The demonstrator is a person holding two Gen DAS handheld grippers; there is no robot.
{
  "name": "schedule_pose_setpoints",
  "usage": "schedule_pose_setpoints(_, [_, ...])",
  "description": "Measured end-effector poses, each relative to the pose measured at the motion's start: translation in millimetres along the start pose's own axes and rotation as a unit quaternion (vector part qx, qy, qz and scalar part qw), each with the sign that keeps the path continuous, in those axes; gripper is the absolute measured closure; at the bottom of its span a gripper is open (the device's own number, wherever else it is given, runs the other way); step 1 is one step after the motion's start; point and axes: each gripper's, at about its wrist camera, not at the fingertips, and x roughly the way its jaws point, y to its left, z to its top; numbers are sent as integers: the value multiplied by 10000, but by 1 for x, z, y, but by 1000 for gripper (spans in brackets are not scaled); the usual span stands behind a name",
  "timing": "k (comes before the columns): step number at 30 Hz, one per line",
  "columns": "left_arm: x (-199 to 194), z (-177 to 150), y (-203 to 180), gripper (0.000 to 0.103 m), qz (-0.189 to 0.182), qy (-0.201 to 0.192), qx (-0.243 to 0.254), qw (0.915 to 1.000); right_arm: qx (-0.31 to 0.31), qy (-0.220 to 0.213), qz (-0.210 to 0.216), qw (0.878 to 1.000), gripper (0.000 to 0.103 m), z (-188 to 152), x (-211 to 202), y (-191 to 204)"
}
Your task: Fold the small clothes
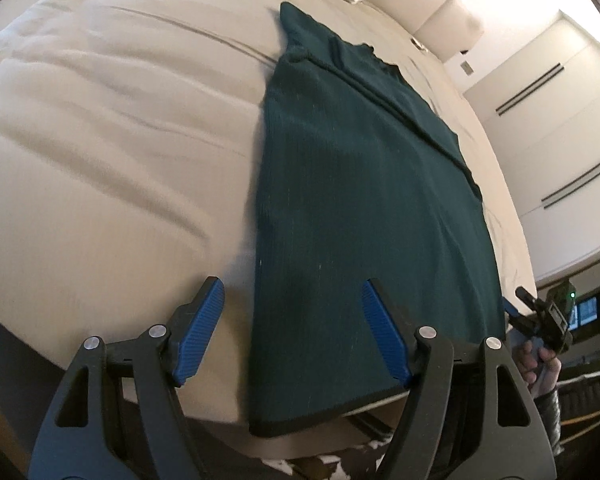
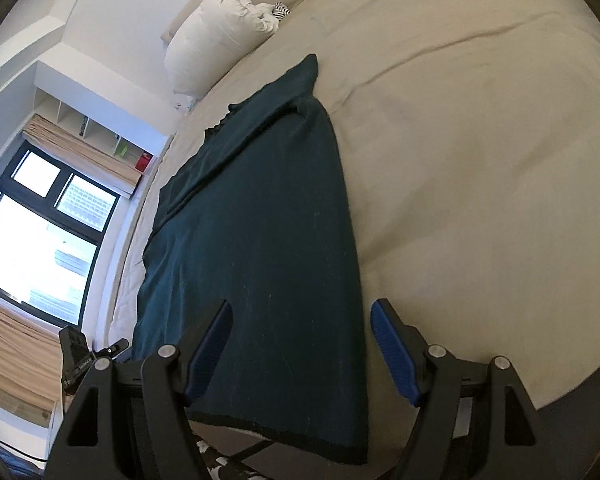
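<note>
Teal knit garment (image 1: 364,200) flat on beige bed (image 1: 100,140), white pillow (image 2: 212,36) beyond, both grippers' fingers (image 1: 208,332) released.

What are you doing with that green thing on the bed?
A person is folding a dark green knit garment on a beige bed. It lies long and narrow with one side already folded over, its hem hanging a bit past the bed's near edge. The left tongs and the right tongs both stand open over the hem end, holding nothing. A white pillow sits at the head of the bed.
</note>
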Motion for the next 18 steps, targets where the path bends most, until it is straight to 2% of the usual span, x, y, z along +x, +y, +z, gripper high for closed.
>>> schedule_pose_setpoints(5, [5, -10, -6, 35, -88, 278, 222, 9993, 107, 38, 105, 9999, 29, -1, 0, -3])
schedule_pose_setpoints(9, [10, -15, -7, 54, -176, 461, 230, 9985, 105, 119, 112, 9998, 30, -2, -1, -5])
schedule_pose_setpoints(12, [10, -15, 4, 67, -272, 474, 30, 9985, 103, 144, 101, 9998, 30, -2, -4, -7])
schedule_pose_setpoints(18, [17, -5, 20, 67, -628, 653, -291, 9955, 170, 207, 57, 9996, 33, -2, -9, -15])
